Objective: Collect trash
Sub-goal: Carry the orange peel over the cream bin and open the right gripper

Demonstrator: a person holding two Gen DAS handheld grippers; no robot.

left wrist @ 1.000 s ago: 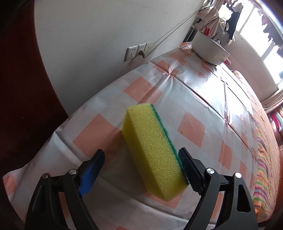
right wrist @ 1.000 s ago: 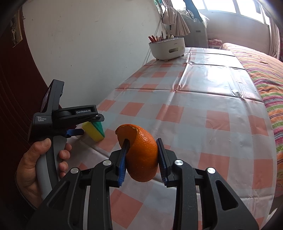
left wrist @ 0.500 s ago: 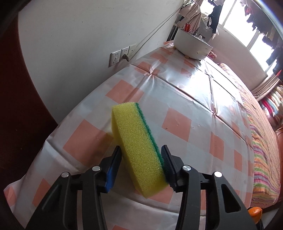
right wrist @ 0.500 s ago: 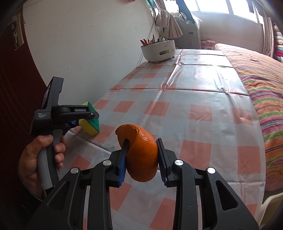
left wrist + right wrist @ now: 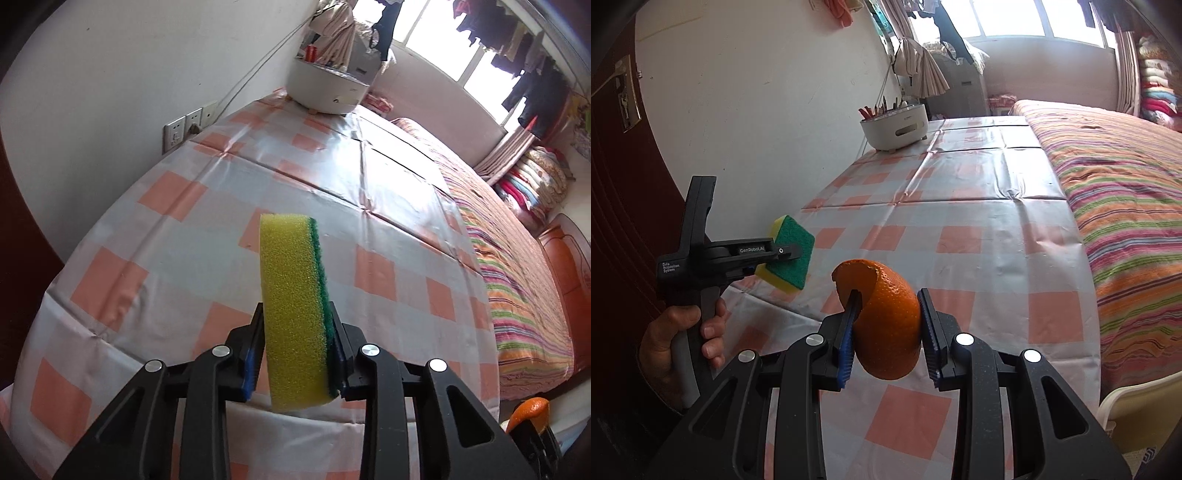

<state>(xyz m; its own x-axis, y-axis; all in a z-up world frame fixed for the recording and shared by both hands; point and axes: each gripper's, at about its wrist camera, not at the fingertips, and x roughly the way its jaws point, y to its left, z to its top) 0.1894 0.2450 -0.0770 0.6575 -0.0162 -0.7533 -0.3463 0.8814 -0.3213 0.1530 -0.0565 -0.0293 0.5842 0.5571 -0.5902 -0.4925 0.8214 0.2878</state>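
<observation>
The left gripper (image 5: 295, 343), its jaws just closed in, clamps a yellow-and-green sponge (image 5: 293, 306) held clear above the near end of the checked tablecloth (image 5: 399, 236). The right gripper (image 5: 886, 338) pinches an orange peel (image 5: 882, 317) above the same near edge.

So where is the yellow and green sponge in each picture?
Left wrist view: the sponge is in the middle, standing on edge between the left gripper's fingers.
Right wrist view: the sponge is at the left, green side showing, held off the table.
Shared landmark: the white holder by the wall.
</observation>
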